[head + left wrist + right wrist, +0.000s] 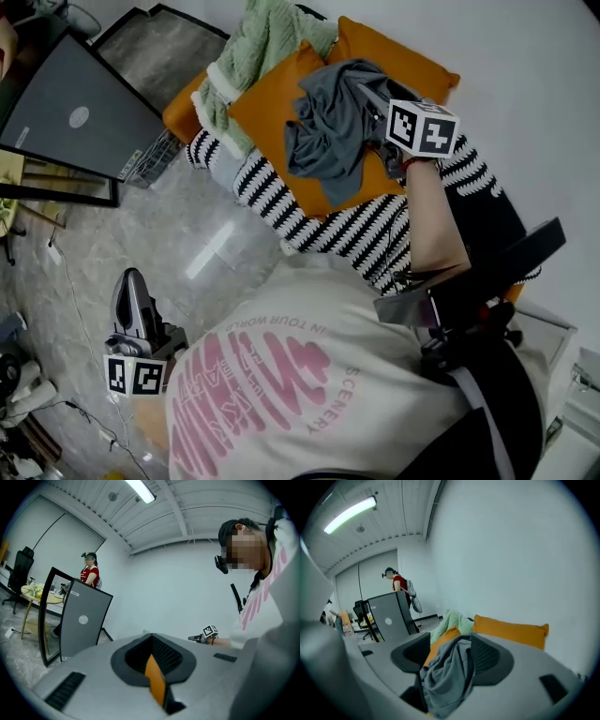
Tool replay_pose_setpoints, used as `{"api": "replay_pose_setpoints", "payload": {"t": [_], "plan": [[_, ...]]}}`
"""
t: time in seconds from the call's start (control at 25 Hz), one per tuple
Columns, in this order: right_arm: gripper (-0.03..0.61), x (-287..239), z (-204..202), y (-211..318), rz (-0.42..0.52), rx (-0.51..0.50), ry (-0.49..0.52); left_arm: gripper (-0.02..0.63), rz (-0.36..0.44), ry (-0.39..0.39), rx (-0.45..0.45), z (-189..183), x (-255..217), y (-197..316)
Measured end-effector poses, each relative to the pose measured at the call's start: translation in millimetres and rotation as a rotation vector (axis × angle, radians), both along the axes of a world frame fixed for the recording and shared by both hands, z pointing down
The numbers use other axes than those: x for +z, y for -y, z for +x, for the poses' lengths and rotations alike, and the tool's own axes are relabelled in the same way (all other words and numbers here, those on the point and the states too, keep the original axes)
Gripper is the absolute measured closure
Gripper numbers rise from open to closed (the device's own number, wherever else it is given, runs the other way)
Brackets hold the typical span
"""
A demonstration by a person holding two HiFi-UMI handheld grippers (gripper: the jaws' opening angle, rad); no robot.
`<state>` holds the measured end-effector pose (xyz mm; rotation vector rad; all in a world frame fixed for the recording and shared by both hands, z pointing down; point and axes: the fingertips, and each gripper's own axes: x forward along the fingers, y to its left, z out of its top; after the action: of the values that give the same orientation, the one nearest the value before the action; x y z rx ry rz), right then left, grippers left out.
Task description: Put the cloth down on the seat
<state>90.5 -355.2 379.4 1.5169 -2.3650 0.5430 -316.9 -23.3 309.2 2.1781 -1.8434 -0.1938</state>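
The crumpled grey fabric cloth [330, 136] lies between and a little below the fingers [490, 660] of the right gripper [375, 101]. It is draped on the square orange cushion [267, 127], which rests on the black-and-white striped seat [375, 239]. These fingers stand wide apart, and in the right gripper view the cloth fills the gap between them. I see no pad pressing on it, but whether a fold touches one finger I cannot tell. The bunched upper end of the cloth is just beside the fingertips, and its long axis goes from there downward over the cushion face, toward the front edge of the seat. The right hand is clearly the nearer one. The left gripper [131, 281] is well apart, far behind these fingers, and its own fingers are pressed together on nothing. I judge that the coming move must draw the right fingers straight back, so that no fold is dragged.
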Motion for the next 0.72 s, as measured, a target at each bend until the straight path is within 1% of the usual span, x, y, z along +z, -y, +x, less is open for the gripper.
{"api": "replay_pose_setpoints", "payload": {"t": [0.04,0.16,0.24,0.36,0.44,0.6,0.72], "plan": [[0.322,-5.1,0.3,-5.4,0.011,0.005,0.033,0.604,0.002,-0.001,0.014,2.0,1.4,1.1],[0.445,-12.9,-1.8,-25.3,0.02,0.021,0.11,0.604,0.007,0.002,0.062,6.6,3.6,1.6],[0.499,-11.9,-7.9,-40.6,0.001,0.017,0.166,0.604,0.011,0.017,0.108,12.6,4.0,-0.2],[0.536,-4.2,-24.4,-63.7,-0.048,-0.028,0.252,0.604,0.013,0.065,0.172,25.4,4.3,-4.3],[0.553,0.9,-34.9,-78.6,-0.072,-0.05,0.308,0.604,0.017,0.078,0.199,31.6,4.5,-7.3],[0.558,8.2,-57.0,-108.1,-0.101,-0.085,0.403,0.604,0.022,0.043,0.233,37.5,9.0,-15.4],[0.561,14.0,-77.5,-130.3,-0.12,-0.125,0.439,0.604,0.021,0.011,0.245,38.8,14.0,-21.8]]}}
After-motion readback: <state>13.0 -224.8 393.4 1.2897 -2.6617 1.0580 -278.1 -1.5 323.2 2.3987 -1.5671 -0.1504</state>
